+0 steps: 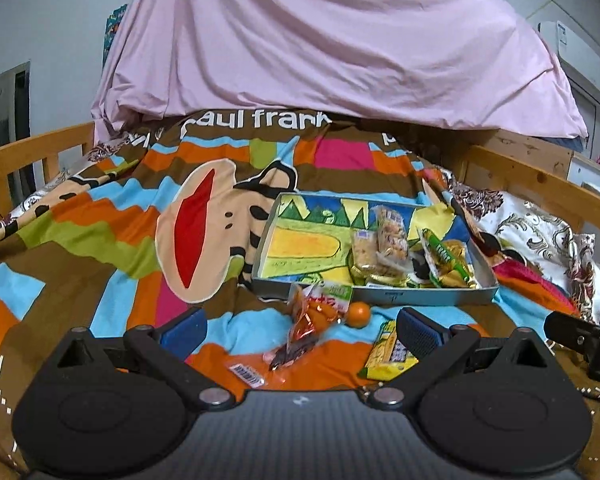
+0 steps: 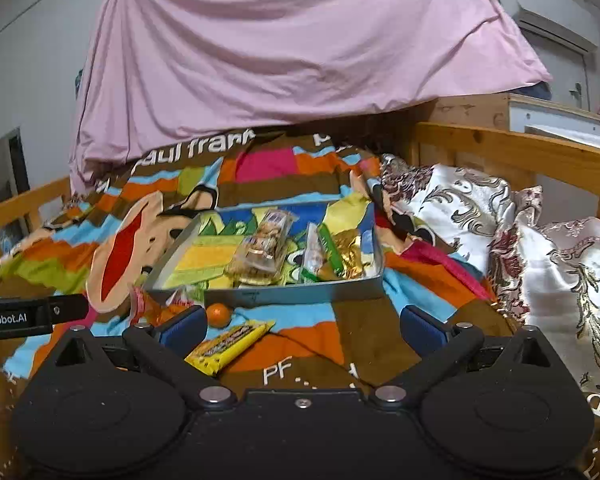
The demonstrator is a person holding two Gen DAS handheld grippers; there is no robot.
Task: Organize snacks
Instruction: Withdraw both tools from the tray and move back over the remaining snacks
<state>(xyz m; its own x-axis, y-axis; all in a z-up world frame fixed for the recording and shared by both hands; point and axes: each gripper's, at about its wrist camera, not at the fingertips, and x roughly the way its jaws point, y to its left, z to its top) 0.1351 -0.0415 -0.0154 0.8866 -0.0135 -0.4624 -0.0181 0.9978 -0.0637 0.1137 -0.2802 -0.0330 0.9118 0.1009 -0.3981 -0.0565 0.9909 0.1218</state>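
A grey shallow box [image 1: 428, 294] [image 2: 300, 292] with a colourful picture bottom lies on the bed and holds several wrapped snacks [image 1: 384, 240] [image 2: 268, 248] at its right side. In front of it lie a red-orange snack pack [image 1: 312, 316], a small orange ball [image 1: 359, 314] [image 2: 218, 314], a yellow packet [image 1: 388, 352] [image 2: 232, 344] and a small white wrapper [image 1: 246, 374]. My left gripper [image 1: 300, 328] is open and empty above these loose snacks. My right gripper [image 2: 302, 326] is open and empty, the yellow packet by its left finger.
A colourful Paul Frank blanket [image 1: 100, 240] covers the bed. A pink sheet [image 1: 320, 40] hangs behind. Wooden bed rails [image 1: 540, 184] [image 2: 520, 152] run along both sides. Patterned white pillows [image 2: 560, 280] lie at the right. The other gripper shows at each view's edge [image 1: 580, 340] [image 2: 28, 316].
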